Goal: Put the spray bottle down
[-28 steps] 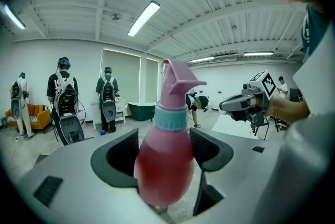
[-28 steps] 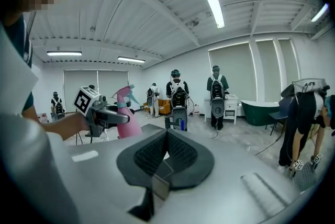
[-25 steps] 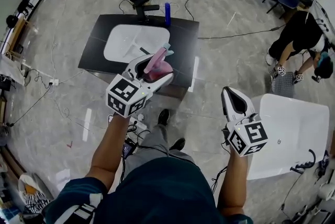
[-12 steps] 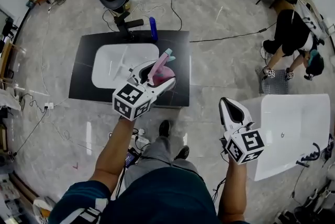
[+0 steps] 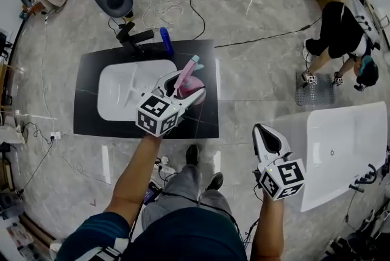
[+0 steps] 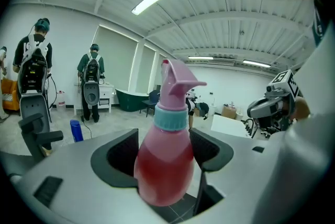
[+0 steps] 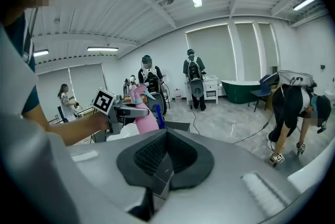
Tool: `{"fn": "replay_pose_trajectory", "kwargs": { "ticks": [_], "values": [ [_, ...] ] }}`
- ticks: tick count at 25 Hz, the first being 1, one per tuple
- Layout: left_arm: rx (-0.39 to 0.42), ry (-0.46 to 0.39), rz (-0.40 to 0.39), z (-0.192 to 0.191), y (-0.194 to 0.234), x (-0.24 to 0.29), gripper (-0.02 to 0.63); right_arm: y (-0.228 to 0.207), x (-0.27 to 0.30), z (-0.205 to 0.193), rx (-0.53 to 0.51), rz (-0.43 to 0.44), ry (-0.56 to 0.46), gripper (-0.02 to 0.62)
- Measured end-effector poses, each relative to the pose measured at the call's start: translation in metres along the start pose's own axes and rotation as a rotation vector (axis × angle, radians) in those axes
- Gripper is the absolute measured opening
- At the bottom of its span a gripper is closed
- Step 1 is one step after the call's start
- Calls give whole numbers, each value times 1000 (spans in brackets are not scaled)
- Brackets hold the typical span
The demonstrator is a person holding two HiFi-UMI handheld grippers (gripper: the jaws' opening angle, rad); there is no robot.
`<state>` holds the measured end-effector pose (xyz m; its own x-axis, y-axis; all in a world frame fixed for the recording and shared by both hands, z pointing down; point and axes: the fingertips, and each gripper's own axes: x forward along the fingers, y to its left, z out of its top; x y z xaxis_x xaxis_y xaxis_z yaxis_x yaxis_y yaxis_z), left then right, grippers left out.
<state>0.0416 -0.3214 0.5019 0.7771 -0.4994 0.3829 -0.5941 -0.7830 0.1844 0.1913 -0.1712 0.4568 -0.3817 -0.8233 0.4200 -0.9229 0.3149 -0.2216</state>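
Right of the white basin (image 5: 122, 88) the black table (image 5: 209, 61) offers bare room; a blue bottle (image 5: 165, 41) blocks its far edge.

Pink spray bottle (image 6: 163, 165) upright, gripped between the left tongs (image 6: 165, 148), blue bottle (image 6: 76, 130) beyond at left

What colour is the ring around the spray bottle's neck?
Pale teal ring on the spray bottle, clearest in left gripper view.

The spray bottle (image 5: 189, 78) sits between the left tool's (image 5: 184, 85) jaws above the bench (image 5: 85, 122), just right of its sunken basin (image 5: 119, 92). Another bottle (image 5: 164, 40) stands at the bench's far edge. The right tool (image 5: 268, 136) is well right, beside a bathtub (image 5: 347, 144).
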Motion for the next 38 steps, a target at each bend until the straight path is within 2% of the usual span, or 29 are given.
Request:
{"fn": "replay_pose_trajectory", "kwargs": {
  "ticks": [19,27,38],
  "values": [
    [-60,70,-9,-58,40,94,310,-31,31,-45,105,-50,74,11],
    [-63,79,-8,-79,47,123,310,-37,36,-64,135,-65,102,11],
    [-46,70,12,-89,56,146,311,-43,48,-77,159,-67,123,11]
  ]
}}
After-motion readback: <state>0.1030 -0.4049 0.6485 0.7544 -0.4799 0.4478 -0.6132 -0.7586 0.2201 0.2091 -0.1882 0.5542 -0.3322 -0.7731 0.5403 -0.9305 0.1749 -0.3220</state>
